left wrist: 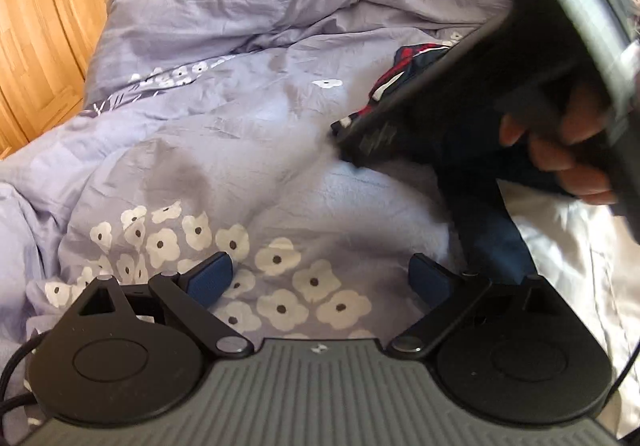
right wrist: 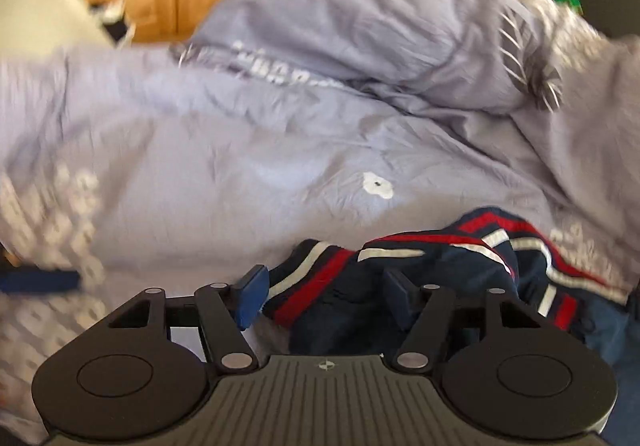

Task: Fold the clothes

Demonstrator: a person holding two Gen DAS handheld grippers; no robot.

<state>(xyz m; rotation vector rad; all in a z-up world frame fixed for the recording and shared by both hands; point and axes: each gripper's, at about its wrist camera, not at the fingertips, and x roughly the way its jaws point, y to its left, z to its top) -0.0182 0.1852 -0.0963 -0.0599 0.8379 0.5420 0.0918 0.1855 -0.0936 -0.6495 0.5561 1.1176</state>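
Lying crumpled on wrinkled lilac duvet (right wrist: 280,150), striped navy garment (right wrist: 400,266) fronts both gaping hand-held grippers.

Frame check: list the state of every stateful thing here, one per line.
Left tongs: open, empty, above the floral duvet.
Right tongs: open, striped navy garment between the fingers, not pinched.
Striped navy garment: crumpled, unfolded.
Floral duvet: rumpled.

Garment (right wrist: 420,274) on duvet (right wrist: 280,150)
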